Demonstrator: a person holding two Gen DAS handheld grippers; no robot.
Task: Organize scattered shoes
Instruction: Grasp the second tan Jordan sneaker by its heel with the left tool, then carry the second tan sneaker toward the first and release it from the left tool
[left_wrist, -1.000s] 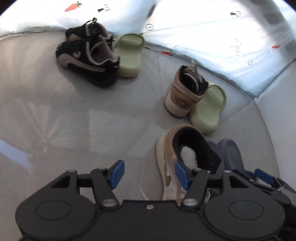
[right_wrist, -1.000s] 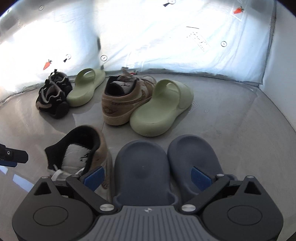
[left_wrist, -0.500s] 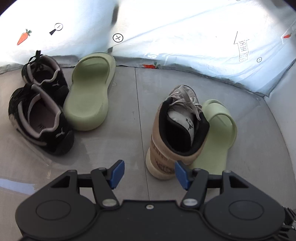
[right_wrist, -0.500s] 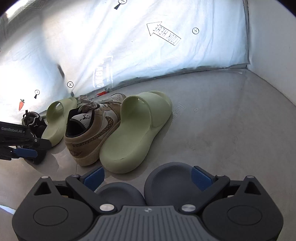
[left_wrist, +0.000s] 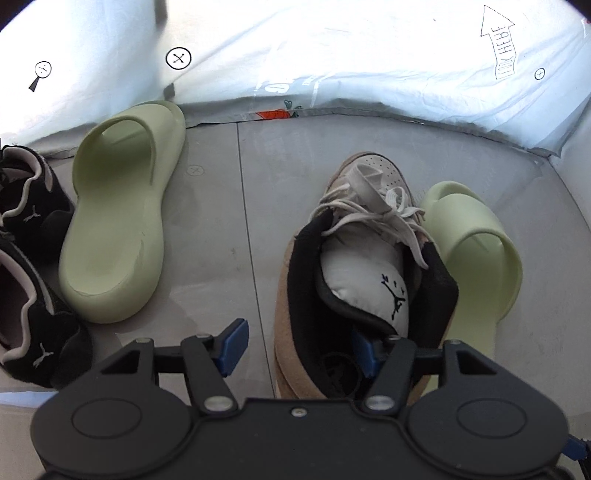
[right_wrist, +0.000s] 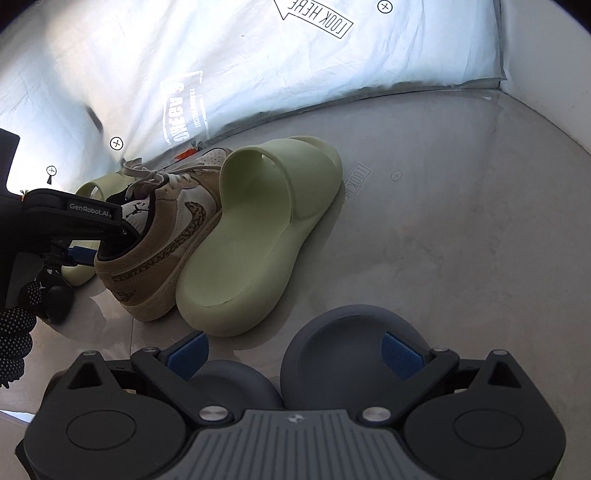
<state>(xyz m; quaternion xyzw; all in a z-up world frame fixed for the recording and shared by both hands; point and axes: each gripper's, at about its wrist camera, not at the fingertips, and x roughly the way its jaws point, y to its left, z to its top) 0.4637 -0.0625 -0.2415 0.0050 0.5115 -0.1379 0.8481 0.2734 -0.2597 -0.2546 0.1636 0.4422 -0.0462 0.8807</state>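
A tan and white sneaker (left_wrist: 354, 266) stands on the grey floor, heel toward me. My left gripper (left_wrist: 299, 347) is open at its heel: the right finger is inside the collar, the left finger outside on the floor side. A light green slide (left_wrist: 476, 251) lies against the sneaker's right side, and its mate (left_wrist: 118, 218) lies to the left. In the right wrist view my right gripper (right_wrist: 291, 350) is open over the toes of two dark blue slides (right_wrist: 351, 362), with the sneaker (right_wrist: 170, 236) and green slide (right_wrist: 262, 236) ahead.
Two black sneakers (left_wrist: 29, 280) sit at the far left. A white sheet (left_wrist: 332, 55) with printed marks backs the floor (right_wrist: 461, 221). The left gripper body and a gloved hand (right_wrist: 14, 332) show at the left of the right wrist view.
My left gripper moved forward to the tan sneaker, and its right finger now sits inside the heel collar. My right gripper moved forward a little over the blue slides.
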